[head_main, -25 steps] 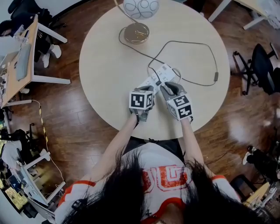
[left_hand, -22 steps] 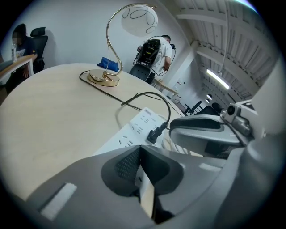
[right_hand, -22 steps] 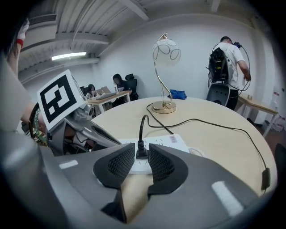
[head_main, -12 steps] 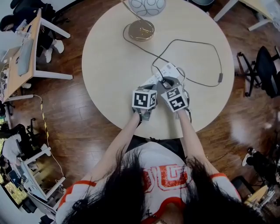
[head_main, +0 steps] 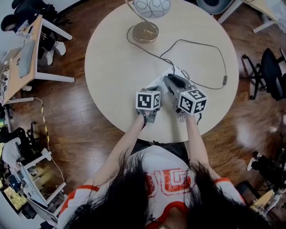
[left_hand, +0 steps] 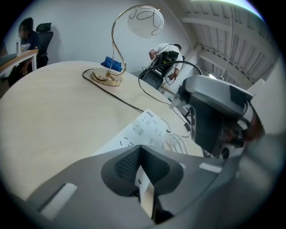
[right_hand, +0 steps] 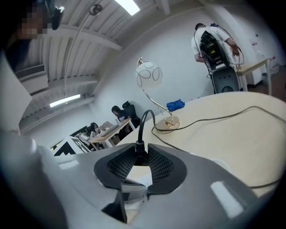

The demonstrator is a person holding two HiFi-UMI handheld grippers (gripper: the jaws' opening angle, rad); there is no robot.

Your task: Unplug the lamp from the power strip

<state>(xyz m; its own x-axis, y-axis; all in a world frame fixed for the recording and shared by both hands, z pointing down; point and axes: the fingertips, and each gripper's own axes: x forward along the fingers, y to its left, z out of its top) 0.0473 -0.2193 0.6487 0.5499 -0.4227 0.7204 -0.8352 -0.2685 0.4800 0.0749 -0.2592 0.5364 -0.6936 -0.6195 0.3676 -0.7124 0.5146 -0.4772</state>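
Observation:
The white power strip (head_main: 157,83) lies near the middle of the round table (head_main: 116,67). My left gripper (head_main: 153,91) is shut on its near edge; in the left gripper view a thin white edge of the strip (left_hand: 138,129) sits between the pads (left_hand: 142,172). My right gripper (head_main: 168,79) hangs tilted over the strip's far end. Its jaws are closing, and the pads (right_hand: 139,156) press on the lamp's black plug (right_hand: 140,147). The black cord (head_main: 147,51) runs from there back to the lamp's gold base (head_main: 145,32). The strip's visible sockets hold no plug.
The lamp's globe shade (head_main: 152,6) stands at the table's far edge. The cord loops to the right with an inline switch (head_main: 225,80). A desk (head_main: 22,58) and office chairs (head_main: 268,67) stand around the table on the wood floor.
My right gripper has swung rightward and tipped upward, its marker cube shifting right. The left gripper stays in place on the strip.

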